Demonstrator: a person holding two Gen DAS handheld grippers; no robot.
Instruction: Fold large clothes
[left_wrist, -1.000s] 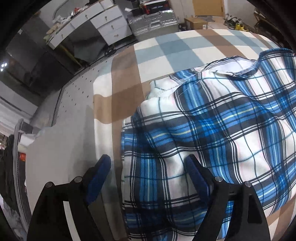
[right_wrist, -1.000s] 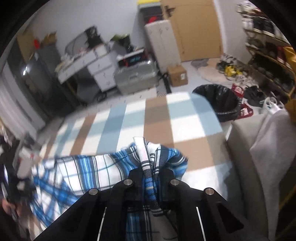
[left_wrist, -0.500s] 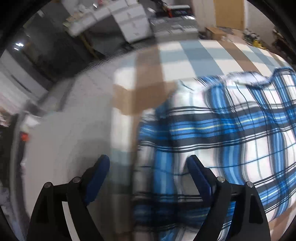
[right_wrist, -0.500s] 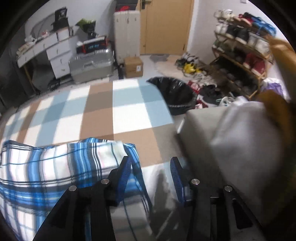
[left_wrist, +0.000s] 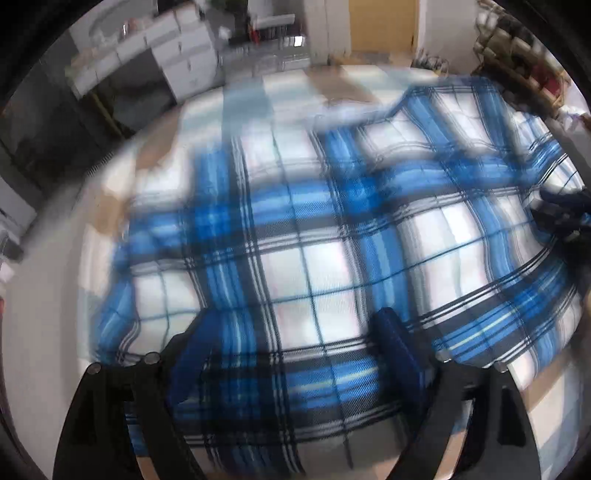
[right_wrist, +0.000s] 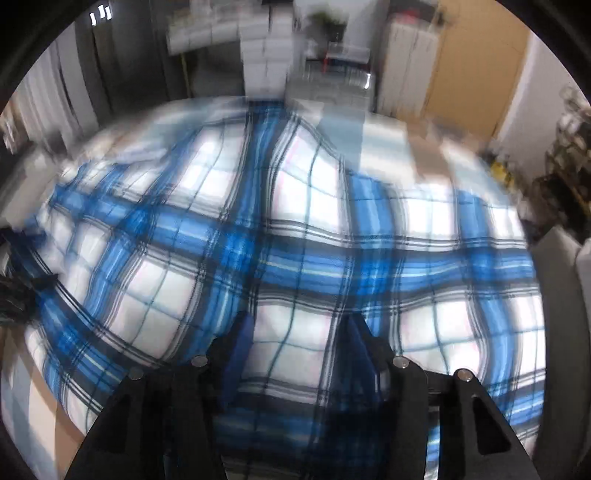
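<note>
One plaid garment (left_wrist: 314, 236), blue, white and black check, lies spread over one checked cover (left_wrist: 258, 88) of tan, pale blue and white squares. It fills the centre of both wrist views; in the right wrist view it appears again (right_wrist: 295, 240), reaching from the left edge to the right edge of the frame.

Two grippers, one per hand. Left gripper (left_wrist: 295, 332): at the bottom of its own view, pointed steeply down at the cloth, jaws spread wide and just opened further. Blue fingers (left_wrist: 397, 343) stand over the plaid with nothing clasped between them; whether the tips touch the fabric cannot be told through the blur. Right gripper (right_wrist: 299, 339): at the bottom centre of its view, also angled down, jaws parted to a middling gap and just opened further, released, cloth lying beneath and between the fingers (right_wrist: 240, 339) but not pinched. The right gripper also shows as a dark shape at the right edge of the left wrist view, at the garment's side.

Surroundings, upper part of the frames: one white drawer unit (left_wrist: 184, 62) at upper left, one tan door (left_wrist: 384, 26) at top centre, one shoe rack (left_wrist: 517, 55) at upper right. In the right wrist view, one grey cushion edge (right_wrist: 565, 280) at the right border. Both views are motion-blurred.
</note>
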